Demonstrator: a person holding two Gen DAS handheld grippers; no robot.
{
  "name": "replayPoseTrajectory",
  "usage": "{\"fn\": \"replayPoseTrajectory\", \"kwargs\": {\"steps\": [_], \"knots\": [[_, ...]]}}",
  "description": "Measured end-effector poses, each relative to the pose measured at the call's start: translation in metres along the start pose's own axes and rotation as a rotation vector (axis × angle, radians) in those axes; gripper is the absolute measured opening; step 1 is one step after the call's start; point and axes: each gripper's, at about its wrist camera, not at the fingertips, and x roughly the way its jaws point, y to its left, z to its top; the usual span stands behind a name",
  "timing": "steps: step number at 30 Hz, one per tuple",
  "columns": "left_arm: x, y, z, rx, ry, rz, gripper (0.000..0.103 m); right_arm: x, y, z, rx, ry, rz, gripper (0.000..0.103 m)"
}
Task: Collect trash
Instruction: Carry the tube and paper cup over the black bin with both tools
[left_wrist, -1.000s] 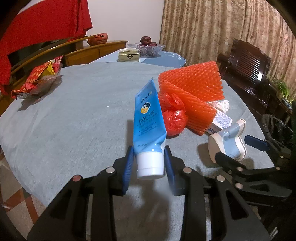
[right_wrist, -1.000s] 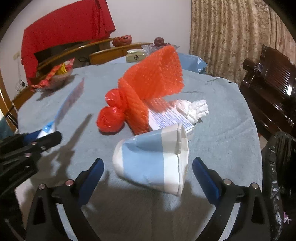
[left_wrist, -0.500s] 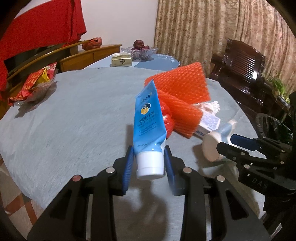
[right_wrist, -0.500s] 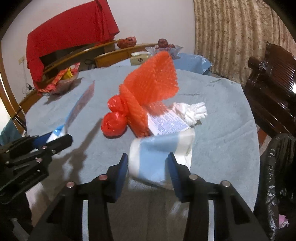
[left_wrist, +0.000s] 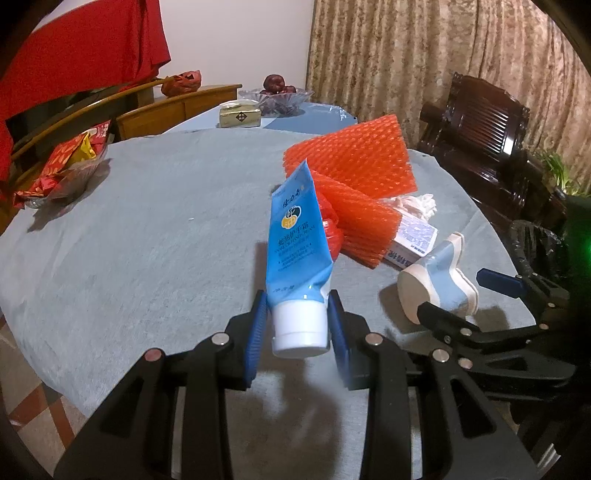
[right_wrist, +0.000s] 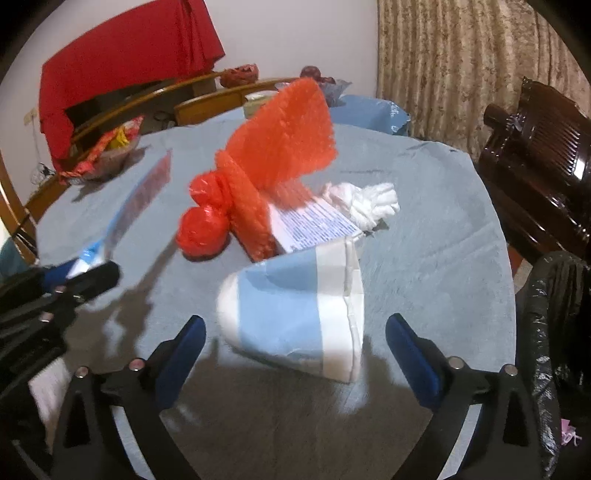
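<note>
While the left gripper (left_wrist: 297, 332) pinches a blue hand-cream tube (left_wrist: 298, 254) by its white cap end, the tube stands tilted up off the grey tablecloth (left_wrist: 147, 229), its flat crimped tail leaning away from the fingers. Off to that tube's right, the right gripper (right_wrist: 295, 354) has its jaws opening, now spread wide, and the crushed blue-and-white paper cup (right_wrist: 299, 314) lies on its side between the blue pads (right_wrist: 413, 358) without either one touching it; the cup rests on the cloth near the table's front edge.

Just beyond the cup sits the rest of the litter in one heap. A small printed carton (right_wrist: 314, 221) lies flat behind the cup, partly tucked under orange foam netting (right_wrist: 284, 133), one sheet of which stands up like a fan. A knotted red plastic bag (right_wrist: 201, 229) sits against the netting on the side nearer the tube, and a crumpled white tissue (right_wrist: 369, 201) lies on the carton's far side.

Farther back from the cup, at the cloth's left edge, a glass dish holds red snack packets (left_wrist: 62, 166). Beyond the cloth stand a gold box (left_wrist: 240, 116) and a glass bowl of dark fruit (left_wrist: 277, 94). To the cup's right, past the table edge, a black bin bag (right_wrist: 550, 332) hangs open beside a dark wooden chair (right_wrist: 539, 147).
</note>
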Motion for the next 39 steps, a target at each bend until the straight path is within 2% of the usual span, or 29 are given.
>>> {"fn": "replayPoseTrajectory", "kwargs": {"steps": [4, 6, 9, 15, 22, 31, 39], "knots": [[0.006, 0.000, 0.000, 0.006, 0.006, 0.003, 0.032, 0.014, -0.009, 0.001, 0.037, 0.041, 0.028, 0.096], [0.008, 0.000, -0.001, 0.005, 0.012, 0.002, 0.032, 0.018, -0.011, 0.001, 0.046, 0.054, 0.075, 0.083], [0.011, -0.001, -0.002, 0.005, 0.016, 0.004, 0.032, 0.013, -0.010, 0.001, 0.026, 0.039, 0.076, 0.072], [0.007, -0.007, 0.000, 0.017, 0.011, -0.005, 0.031, -0.019, -0.013, 0.009, 0.025, -0.032, 0.093, 0.072], [-0.010, -0.034, 0.015, 0.048, -0.042, -0.049, 0.031, -0.070, -0.025, 0.024, 0.023, -0.138, 0.076, 0.072], [-0.029, -0.095, 0.032, 0.120, -0.097, -0.158, 0.031, -0.136, -0.081, 0.022, 0.090, -0.229, -0.026, 0.072], [-0.034, -0.170, 0.038, 0.213, -0.111, -0.292, 0.031, -0.179, -0.145, -0.001, 0.177, -0.269, -0.163, 0.072]]}}
